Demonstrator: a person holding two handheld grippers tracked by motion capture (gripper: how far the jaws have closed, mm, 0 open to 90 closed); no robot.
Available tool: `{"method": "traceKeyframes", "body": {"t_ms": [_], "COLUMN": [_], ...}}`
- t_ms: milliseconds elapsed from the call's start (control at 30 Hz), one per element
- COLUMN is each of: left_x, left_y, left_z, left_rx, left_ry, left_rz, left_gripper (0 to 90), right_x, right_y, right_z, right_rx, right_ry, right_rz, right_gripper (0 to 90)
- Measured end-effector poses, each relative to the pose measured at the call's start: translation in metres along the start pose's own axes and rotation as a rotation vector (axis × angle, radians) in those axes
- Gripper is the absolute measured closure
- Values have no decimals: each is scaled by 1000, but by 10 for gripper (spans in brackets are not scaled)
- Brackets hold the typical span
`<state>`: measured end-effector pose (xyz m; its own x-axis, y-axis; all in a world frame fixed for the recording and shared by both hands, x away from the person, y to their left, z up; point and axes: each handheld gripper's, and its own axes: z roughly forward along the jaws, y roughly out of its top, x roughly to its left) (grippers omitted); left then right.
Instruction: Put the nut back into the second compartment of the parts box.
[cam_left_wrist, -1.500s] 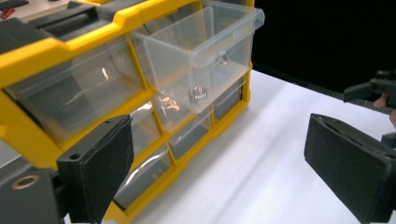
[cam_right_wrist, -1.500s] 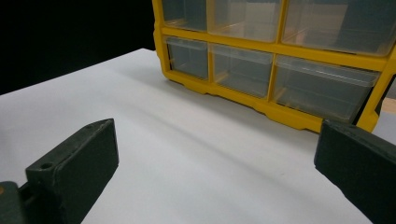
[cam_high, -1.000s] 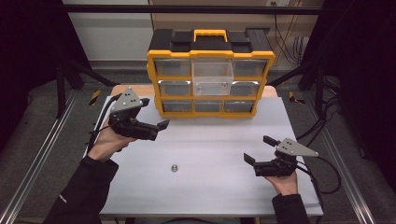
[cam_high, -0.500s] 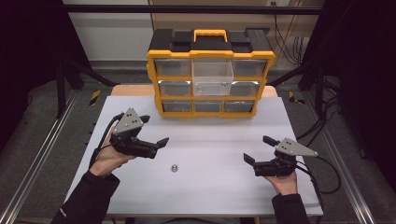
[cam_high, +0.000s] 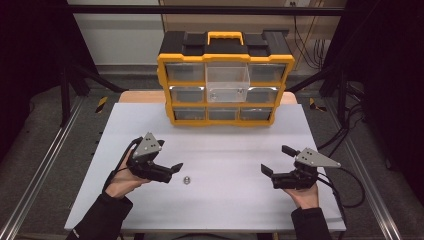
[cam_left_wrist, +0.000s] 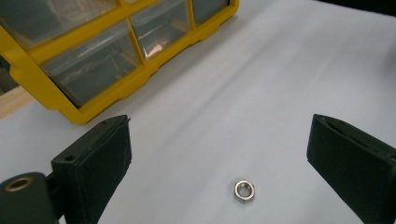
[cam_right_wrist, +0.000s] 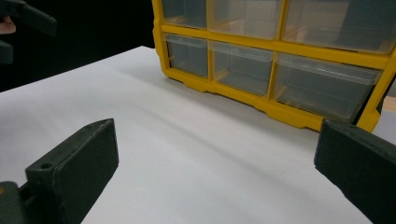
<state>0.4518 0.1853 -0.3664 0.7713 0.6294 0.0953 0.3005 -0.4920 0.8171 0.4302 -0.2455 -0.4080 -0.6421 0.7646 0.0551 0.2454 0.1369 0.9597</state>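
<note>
A small steel hex nut (cam_high: 186, 179) lies flat on the white table (cam_high: 225, 145), left of centre. My left gripper (cam_high: 171, 171) is open just left of the nut, low over the table, not touching it. In the left gripper view the nut (cam_left_wrist: 244, 190) rests on the table between and slightly ahead of the wide-spread jaws of the left gripper (cam_left_wrist: 219, 125). My right gripper (cam_high: 276, 160) is open at the right side, near the table, with nothing in it. The right gripper (cam_right_wrist: 218, 129) looks toward the organizer (cam_right_wrist: 275, 105).
A yellow and black drawer organizer (cam_high: 225, 121) with clear drawers stands at the table's far edge. Its top middle drawer (cam_high: 227, 80) is pulled out toward me. Cables trail off the table's right side. Metal rails run along both sides of the table.
My left gripper has come down and toward the near edge, ending beside the nut. The right gripper and the nut have not moved.
</note>
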Motion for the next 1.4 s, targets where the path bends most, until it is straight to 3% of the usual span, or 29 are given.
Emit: {"method": "traceKeyframes", "body": {"t_ms": [33,67,333,867,1200,1400], "left_x": [1,-1,-6,-12,-18,-20], "left_y": [-2,-3,-13,-29,-40,-45], "left_z": [3,4,25,56,74,81], "left_rx": [3,13,83,206,281,299], "left_ry": [13,-1,-20,-35,-18,-13], "left_rz": [12,-1,9,8,13,3], "left_gripper": [58,58,49,58,75,115], "right_x": [0,0,0,0,0,1], "right_y": [0,0,1,0,0,0], "right_z": [0,0,-2,-1,-2,-2], "right_rx": [1,-1,-8,-5,-7,-3], "right_ry": [1,-2,-1,-1,0,0], "right_rz": [-4,-1,-2,0,-4,1], "right_gripper": [3,3,3,3,3,3]}}
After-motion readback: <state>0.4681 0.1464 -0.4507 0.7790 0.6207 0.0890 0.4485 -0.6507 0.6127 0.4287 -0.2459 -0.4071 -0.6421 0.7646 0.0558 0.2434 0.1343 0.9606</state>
